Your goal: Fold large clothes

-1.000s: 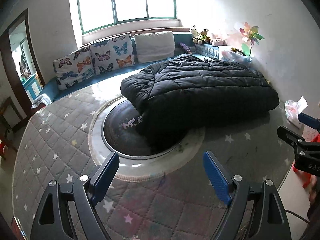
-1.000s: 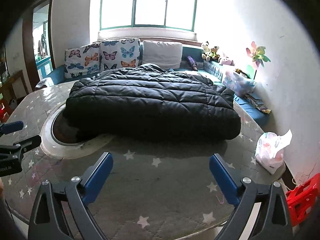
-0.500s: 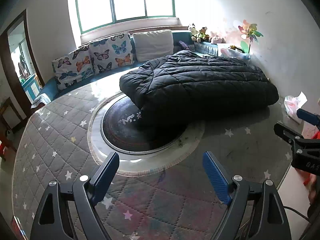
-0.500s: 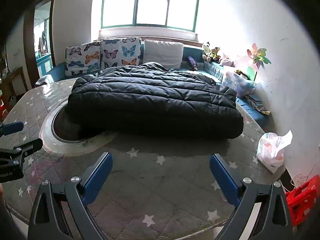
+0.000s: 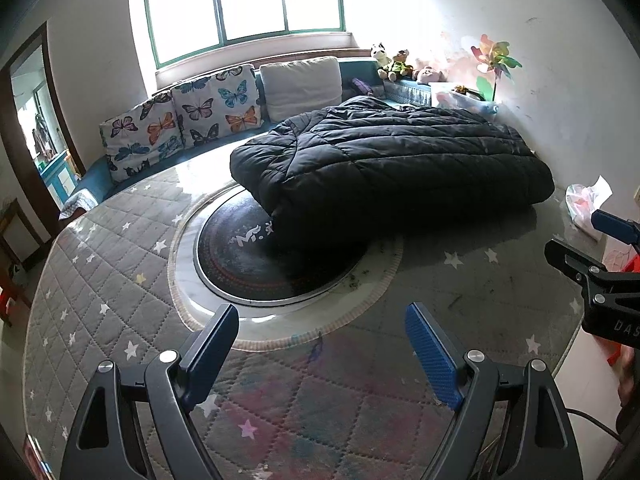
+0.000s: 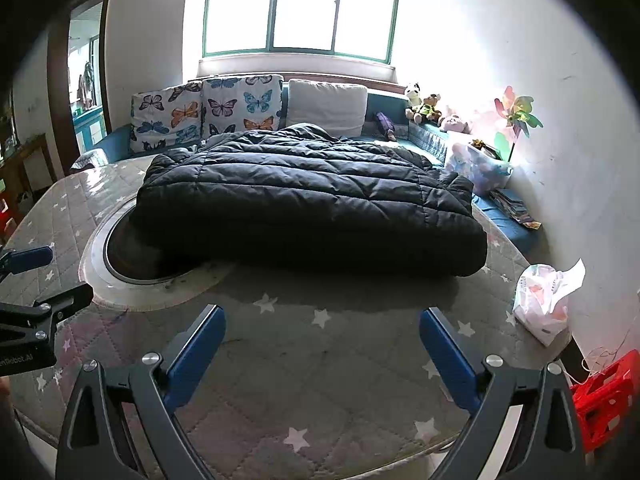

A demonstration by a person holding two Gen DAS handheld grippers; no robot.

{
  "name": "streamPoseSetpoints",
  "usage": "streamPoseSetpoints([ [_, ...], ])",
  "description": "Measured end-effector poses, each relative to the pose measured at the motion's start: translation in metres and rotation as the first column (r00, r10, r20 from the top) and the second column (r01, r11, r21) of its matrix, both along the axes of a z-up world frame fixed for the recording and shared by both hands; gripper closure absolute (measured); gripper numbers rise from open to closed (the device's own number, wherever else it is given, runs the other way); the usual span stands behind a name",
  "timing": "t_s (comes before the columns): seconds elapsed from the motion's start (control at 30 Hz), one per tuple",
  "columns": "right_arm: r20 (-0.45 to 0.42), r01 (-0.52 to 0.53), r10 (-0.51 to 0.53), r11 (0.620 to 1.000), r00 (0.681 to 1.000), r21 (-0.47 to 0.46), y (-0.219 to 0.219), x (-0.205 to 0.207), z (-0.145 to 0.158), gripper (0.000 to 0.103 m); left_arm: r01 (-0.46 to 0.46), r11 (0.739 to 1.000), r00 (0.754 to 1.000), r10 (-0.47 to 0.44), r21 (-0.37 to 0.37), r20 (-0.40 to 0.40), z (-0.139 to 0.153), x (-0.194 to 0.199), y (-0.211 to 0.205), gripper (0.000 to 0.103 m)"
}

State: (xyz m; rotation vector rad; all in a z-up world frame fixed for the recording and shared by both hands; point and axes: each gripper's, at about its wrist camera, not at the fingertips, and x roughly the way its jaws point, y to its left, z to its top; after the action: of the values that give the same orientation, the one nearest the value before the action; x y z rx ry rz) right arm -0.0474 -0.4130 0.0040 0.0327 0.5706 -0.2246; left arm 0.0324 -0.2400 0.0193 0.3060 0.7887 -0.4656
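In my left wrist view, the left gripper [image 5: 320, 336] sits at the bottom of the frame with its jaws wide apart and nothing between them, over the quilted star cover [image 5: 100, 280]. The jacket [image 5: 384, 168], black and puffy, lies folded in the upper middle of the frame, well beyond the fingertips, its lower left corner overlapping the dark round disc [image 5: 256, 264]. This view alone shows most of that disc and its white lettering, and the right gripper [image 5: 600, 264] pokes in at the right edge. Against a second ago, the jacket sits slightly higher in the frame and more of the disc shows. In my right wrist view, the right gripper [image 6: 322, 320] also stands open and empty at the bottom, and the jacket [image 6: 308, 200] fills the middle, well clear of the pads, hiding most of the disc [image 6: 132, 256]. Only here do I see the red crate [image 6: 604, 396] at lower right and the white bag [image 6: 546, 304] in full; the left gripper [image 6: 36, 292] shows at the left edge. The framing is much as it was a second ago.
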Motion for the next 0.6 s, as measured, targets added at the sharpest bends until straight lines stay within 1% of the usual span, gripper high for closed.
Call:
streamPoseSetpoints([
  [0.6, 0.003, 0.0, 0.0, 1.0, 1.0, 0.01, 0.0031, -0.0012, 0.0009, 0.0, 0.011, 1.0, 1.0, -0.011, 0.008, -0.001, -0.0056, -0.0039, -0.0012, 0.012],
])
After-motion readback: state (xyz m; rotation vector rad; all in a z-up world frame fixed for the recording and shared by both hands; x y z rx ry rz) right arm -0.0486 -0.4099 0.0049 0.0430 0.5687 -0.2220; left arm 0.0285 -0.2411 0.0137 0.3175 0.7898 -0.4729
